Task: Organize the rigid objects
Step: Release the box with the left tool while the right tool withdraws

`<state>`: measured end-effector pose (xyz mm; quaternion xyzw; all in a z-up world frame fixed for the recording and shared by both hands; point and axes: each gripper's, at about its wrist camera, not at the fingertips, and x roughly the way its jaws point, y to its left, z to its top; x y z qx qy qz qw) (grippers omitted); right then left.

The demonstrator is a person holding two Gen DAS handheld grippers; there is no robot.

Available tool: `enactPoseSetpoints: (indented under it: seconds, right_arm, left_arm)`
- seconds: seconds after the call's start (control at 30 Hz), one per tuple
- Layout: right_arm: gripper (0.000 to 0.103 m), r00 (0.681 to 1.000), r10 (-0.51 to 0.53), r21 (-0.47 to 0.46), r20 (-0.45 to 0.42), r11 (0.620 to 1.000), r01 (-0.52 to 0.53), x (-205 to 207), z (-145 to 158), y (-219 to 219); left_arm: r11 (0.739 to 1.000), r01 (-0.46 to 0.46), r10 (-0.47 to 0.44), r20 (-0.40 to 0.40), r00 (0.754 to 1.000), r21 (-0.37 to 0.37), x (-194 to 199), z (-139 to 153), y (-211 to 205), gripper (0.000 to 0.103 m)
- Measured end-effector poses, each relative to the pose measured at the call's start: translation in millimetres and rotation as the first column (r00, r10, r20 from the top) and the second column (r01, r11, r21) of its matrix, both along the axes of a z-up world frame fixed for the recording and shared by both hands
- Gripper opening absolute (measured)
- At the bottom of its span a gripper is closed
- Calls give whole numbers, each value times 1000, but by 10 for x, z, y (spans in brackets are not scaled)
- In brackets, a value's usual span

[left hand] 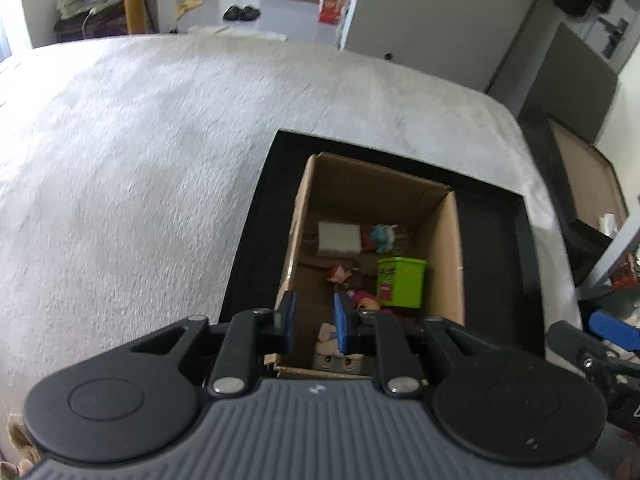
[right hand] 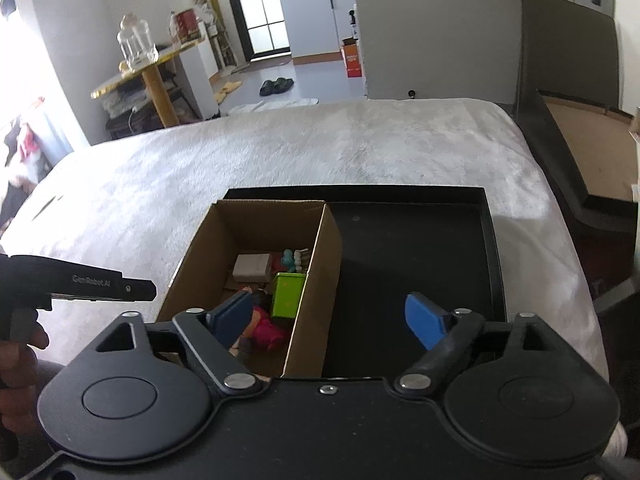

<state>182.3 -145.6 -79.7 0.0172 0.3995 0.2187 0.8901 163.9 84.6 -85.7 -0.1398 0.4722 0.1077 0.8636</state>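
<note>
L gripper point(left hand: 314, 322): above near end of cardboard box point(left hand: 450, 252), jaws narrow w/ small gap, nothing btwn pads
R gripper point(right hand: 328, 320): jaws wide, empty; spans box's right wall, one pad over box, other over black tray point(right hand: 412, 256)
Box: sits in left part of tray, tray on grey bed cover point(left hand: 140, 160)
In box: green container point(left hand: 400, 282) upright by right wall; white block point(left hand: 338, 238) at far end, teal figure point(left hand: 382, 236) just beside it; red/pink toys point(left hand: 352, 284) near middle, touching; pale toy point(left hand: 334, 346) at near end
Tray: right part bare
</note>
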Motion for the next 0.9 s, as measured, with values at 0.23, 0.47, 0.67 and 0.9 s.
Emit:
enactPoseSetpoints:
  seconds: [0.23,0.47,0.67,0.9]
  right_arm:
    - [103,999,-46,62,-10,997,47,-169,128,-141]
    - [103,996,-80,112,-27,990,83,-349,315,-265]
    - [103,997,-79,91,8,993,78,-595,536,-288]
    - [103,996,-92,94,12,991,91,-800,779,-410]
  left_arm:
    - [998,42,-45,63,997,42,-243,339,-158,58]
    - [990,109,-120,120,985,94,-523,642,-355,84]
    - [988,119,-133,153,979,98,-748,815,-414,92]
    - [982,147,-164,160,973,115,-989,936,-481,98]
